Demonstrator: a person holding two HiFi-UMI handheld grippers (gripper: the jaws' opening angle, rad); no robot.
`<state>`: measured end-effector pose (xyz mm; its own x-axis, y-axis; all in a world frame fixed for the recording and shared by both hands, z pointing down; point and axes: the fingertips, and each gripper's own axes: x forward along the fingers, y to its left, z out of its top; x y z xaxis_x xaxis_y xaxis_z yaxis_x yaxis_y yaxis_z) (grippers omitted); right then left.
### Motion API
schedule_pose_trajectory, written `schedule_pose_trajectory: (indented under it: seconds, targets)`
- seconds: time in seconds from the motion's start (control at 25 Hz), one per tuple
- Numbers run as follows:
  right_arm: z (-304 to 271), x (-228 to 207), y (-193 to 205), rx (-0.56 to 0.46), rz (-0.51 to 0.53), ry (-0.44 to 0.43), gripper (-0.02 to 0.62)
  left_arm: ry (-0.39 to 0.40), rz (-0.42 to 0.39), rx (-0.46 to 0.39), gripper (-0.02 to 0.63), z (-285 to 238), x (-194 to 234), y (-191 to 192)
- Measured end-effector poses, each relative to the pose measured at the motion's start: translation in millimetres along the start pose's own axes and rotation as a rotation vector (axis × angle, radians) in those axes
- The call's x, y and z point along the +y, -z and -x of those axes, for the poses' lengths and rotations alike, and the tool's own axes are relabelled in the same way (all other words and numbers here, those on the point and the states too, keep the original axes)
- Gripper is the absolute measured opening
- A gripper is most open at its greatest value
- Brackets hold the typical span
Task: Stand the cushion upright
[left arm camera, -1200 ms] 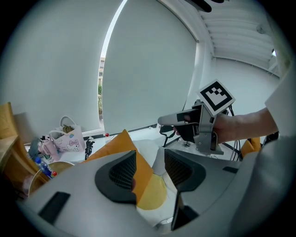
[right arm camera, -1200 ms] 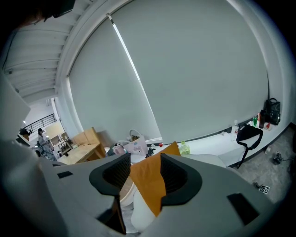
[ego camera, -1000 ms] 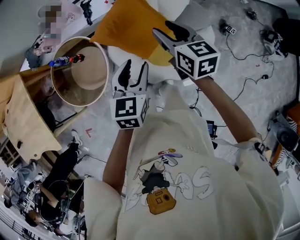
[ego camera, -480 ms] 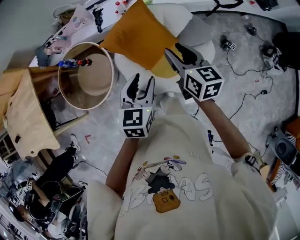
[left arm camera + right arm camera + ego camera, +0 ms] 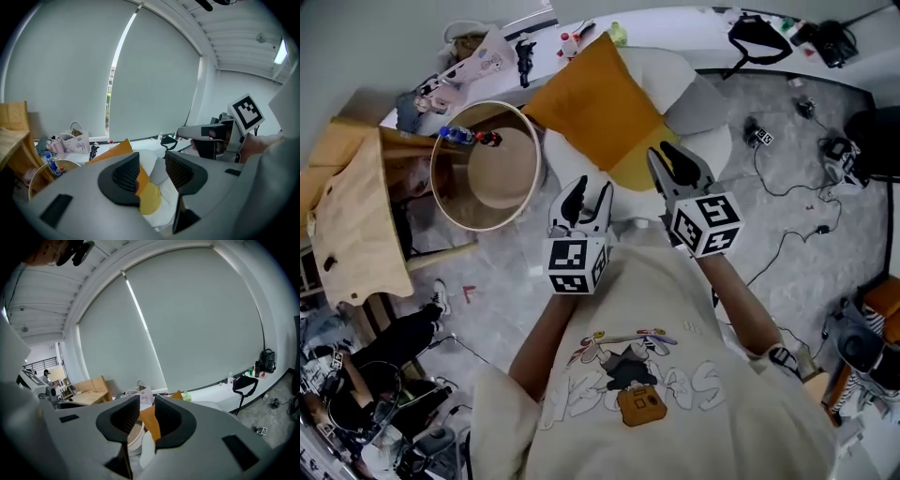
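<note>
The orange cushion (image 5: 595,98) sat just right of the round tub (image 5: 502,173) in the head view. It was propped on a white padded seat (image 5: 661,66), with a yellow cushion (image 5: 636,167) against its near edge. In both gripper views it rose as a tilted orange wedge (image 5: 116,148) (image 5: 151,420) with a corner uppermost.

Both grippers were held off the cushion, on the person's side of it. The left gripper (image 5: 588,192) was the closer one to the tub, near its right rim. The right gripper (image 5: 667,159) was further right of the tub, over the yellow cushion's edge.

The left gripper's (image 5: 152,171) jaws stood apart with a clear gap. Nothing was between the pads, and the cushion and seat showed through the gap. The right gripper's (image 5: 146,416) jaws were closer together but not touching, and they also held nothing. Both pairs had just been closing, the right more so.

A small bottle (image 5: 455,136) lay on the tub's far rim. A pale wooden piece of furniture (image 5: 352,220) stood on the tub's left.
</note>
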<state>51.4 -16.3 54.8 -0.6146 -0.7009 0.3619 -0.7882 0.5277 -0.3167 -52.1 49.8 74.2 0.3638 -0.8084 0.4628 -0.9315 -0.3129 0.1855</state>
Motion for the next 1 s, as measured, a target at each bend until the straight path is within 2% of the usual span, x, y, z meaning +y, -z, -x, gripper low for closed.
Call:
schedule_pose_trajectory:
  seconds: [0.16,0.44,0.52,0.6,0.8,1.0]
  targets:
    - [19.3,15.4,1.9,-0.010,0.013,0.000,0.100,-0.005,-0.022,-0.018,0.164,13.4,-3.7,-5.2]
    - [51.6,38.5,8.8,-0.021,0.090,0.005,0.064,-0.019,-0.007,-0.030,0.136,34.1,-9.1,-0.4]
    - [57.2,44.8,12.2,-0.020,0.091,-0.002,0.060,-0.025,0.001,-0.032,0.101,38.4,-12.8,3.7]
    - [57.7,50.5,14.4,-0.018,0.089,-0.016,0.059,-0.029,-0.006,-0.048,0.008,39.3,-16.9,2.7]
    - [53.6,65.0,26.6,0.020,0.118,-0.045,0.053,-0.038,-0.036,-0.017,0.008,34.0,-24.2,10.1]
    - [55.6,74.2,40.5,0.055,0.130,-0.079,0.043,-0.044,-0.020,-0.002,0.008,36.6,-26.9,18.6]
